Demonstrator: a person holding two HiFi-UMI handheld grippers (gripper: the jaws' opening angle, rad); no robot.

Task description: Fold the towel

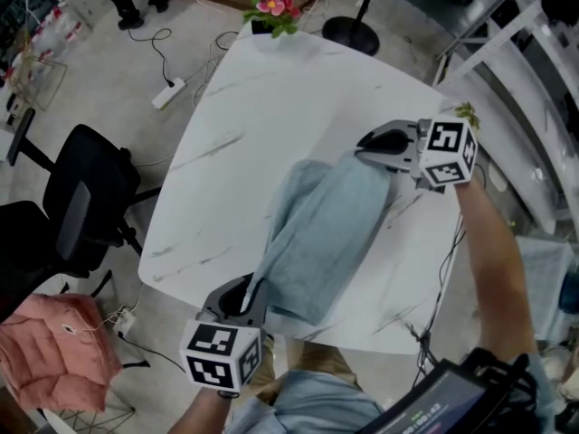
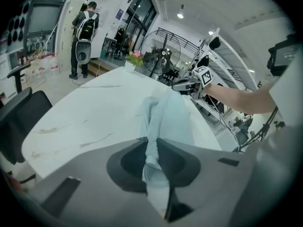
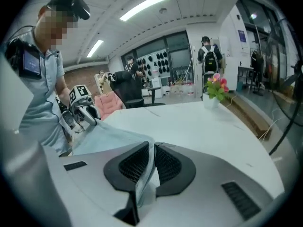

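Head view: left gripper [image 1: 247,294] and right gripper [image 1: 364,148] each clamped tight on opposite ends of the towel [image 1: 321,242], which sags onto the table [image 1: 271,107]. Best lift both ends level, taut, then fold across evenly.

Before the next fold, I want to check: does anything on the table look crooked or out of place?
Only the light blue towel: one long edge is bunched into a ridge, while the rest lies smooth.

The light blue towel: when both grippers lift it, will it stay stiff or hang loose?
Probably floppy: the towel bunches into folds where the left gripper pinches it. Likely light: the right gripper holds its other end by a thin edge.
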